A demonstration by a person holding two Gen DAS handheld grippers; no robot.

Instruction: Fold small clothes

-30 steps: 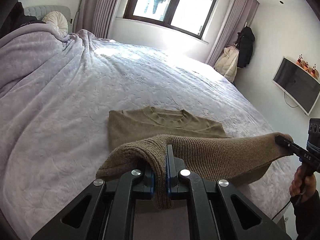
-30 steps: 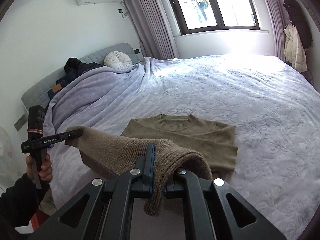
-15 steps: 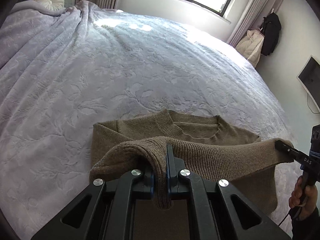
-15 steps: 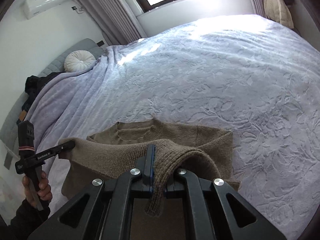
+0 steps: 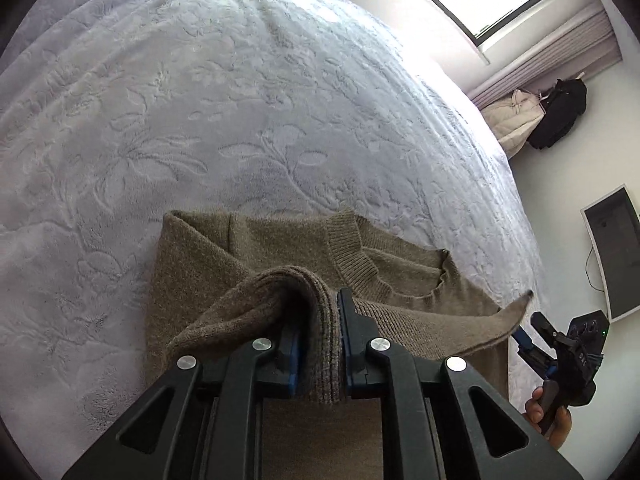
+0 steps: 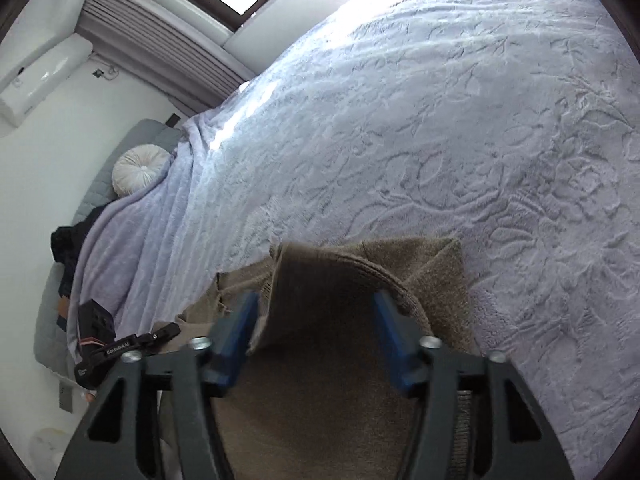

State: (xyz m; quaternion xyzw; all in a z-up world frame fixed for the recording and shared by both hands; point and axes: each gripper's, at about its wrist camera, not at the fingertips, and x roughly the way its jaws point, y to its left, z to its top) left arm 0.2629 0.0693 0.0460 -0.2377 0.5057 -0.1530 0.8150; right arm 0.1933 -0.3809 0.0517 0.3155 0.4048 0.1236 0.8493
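Sweater (image 5: 248, 276) hem lies folded toward its collar on the bed (image 5: 200, 100), right claw (image 6: 312, 332) opening clear of it, left claw (image 5: 320, 344) loosening but still pinching knit, further folds left.

Bedspread (image 5: 240, 120) open beyond sweater (image 5: 280, 248) (round cushion (image 6: 140, 168) far off).

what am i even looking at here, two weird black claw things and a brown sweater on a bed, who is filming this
No robot here: a person holds a two-finger gripper in each hand, each with a fisheye camera looking along its fingers, one picture per hand. A brown sweater lies on a bed with a pale embossed blanket. The left gripper has the sweater's folded-over edge between its blue pads, jaws starting to open. The right gripper is opening wide, the cloth loose between its pads. Each view also shows the other gripper at its edge.
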